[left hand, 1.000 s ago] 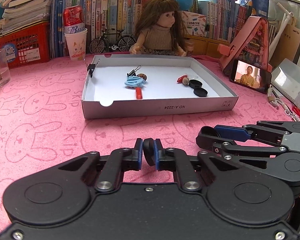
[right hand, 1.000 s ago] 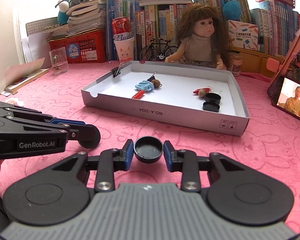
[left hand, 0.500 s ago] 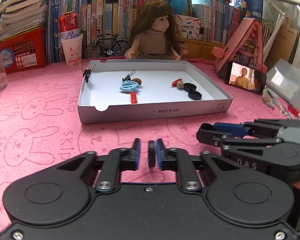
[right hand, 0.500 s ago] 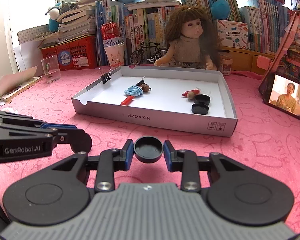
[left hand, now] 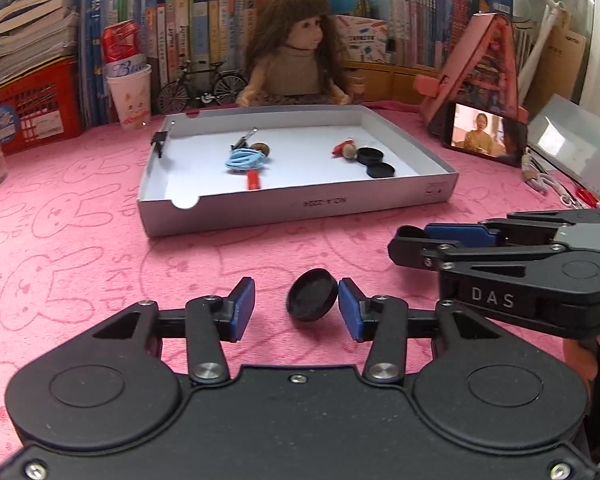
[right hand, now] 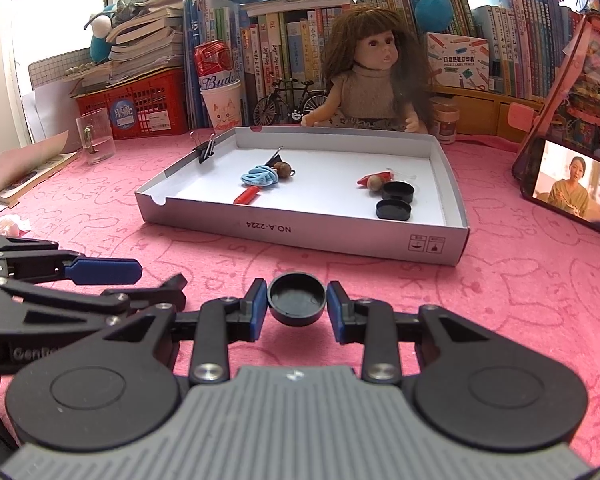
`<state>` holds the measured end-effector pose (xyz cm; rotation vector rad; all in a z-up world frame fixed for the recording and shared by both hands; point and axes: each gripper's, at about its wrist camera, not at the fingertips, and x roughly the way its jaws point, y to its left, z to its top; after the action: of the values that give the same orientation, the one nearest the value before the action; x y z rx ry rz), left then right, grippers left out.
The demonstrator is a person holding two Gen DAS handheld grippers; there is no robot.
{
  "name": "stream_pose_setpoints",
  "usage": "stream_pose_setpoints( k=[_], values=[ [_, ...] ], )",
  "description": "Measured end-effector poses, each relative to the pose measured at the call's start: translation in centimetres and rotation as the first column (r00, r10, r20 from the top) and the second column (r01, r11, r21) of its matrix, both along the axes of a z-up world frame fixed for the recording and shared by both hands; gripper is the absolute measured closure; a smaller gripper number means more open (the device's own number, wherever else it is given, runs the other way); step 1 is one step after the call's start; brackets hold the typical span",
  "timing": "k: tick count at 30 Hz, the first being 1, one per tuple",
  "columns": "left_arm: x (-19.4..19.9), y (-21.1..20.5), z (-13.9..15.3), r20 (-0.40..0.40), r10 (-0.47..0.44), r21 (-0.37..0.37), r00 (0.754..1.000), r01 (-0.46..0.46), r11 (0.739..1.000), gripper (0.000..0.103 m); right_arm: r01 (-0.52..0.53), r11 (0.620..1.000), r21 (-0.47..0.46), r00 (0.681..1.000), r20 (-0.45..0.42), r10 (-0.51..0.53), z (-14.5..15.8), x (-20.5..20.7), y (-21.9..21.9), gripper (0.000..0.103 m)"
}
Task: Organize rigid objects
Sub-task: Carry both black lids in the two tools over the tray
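On the pink counter (left hand: pixel 80 248), just in front of the grey tray (left hand: pixel 300 204), we had both grippers side by side, each with a small black cap. Our left gripper (left hand: pixel 296 306) was opening: its cap (left hand: pixel 312 300) stood tilted on edge between the blue pads, leaning at the right pad and clear of the left one, so we judged it already let go, or nearly so. Our right gripper (right hand: pixel 297 308) was clamped on the other cap (right hand: pixel 297 298), hollow side up, a pad pressing on each side.

Two more black caps (right hand: pixel 396 200) already lay at the right end of the tray, beside a small red piece and a wooden bead; a blue hair tie and a red stick lay toward the middle, and a binder clip sat on the left wall.

We took the step in hand to be gathering the caps with their like. The next move would call for carrying the right cap over the near wall and setting it beside the pair. The left cap could roll off, so it would need a fresh, flatter grasp first
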<state>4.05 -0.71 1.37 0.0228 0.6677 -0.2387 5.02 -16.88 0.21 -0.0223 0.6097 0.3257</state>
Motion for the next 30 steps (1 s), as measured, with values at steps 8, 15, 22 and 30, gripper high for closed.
stream_pose_setpoints(
  k=[8,15,22,30],
  values=[
    [0.6,-0.5,-0.5,-0.03,-0.004,-0.016,1.0,0.004,1.0,0.059,0.011,1.0,-0.009,1.0,-0.006,-0.011,-0.1,0.0,-0.4,0.065],
    [0.8,-0.9,-0.7,-0.033,0.003,-0.013,0.999,-0.003,1.0,0.071,0.011,1.0,-0.012,1.0,-0.01,-0.012,-0.3,-0.1,-0.3,0.065],
    [1.0,-0.6,0.2,-0.012,0.009,-0.028,1.0,-0.009,1.0,0.073,0.013,1.0,-0.015,1.0,-0.007,-0.013,-0.2,0.0,-0.3,0.065],
    [2.1,-0.2,2.0,0.026,0.035,-0.03,0.999,-0.034,0.999,0.073,0.037,0.999,-0.016,0.999,-0.004,-0.037,0.5,0.6,-0.4,0.065]
  ],
)
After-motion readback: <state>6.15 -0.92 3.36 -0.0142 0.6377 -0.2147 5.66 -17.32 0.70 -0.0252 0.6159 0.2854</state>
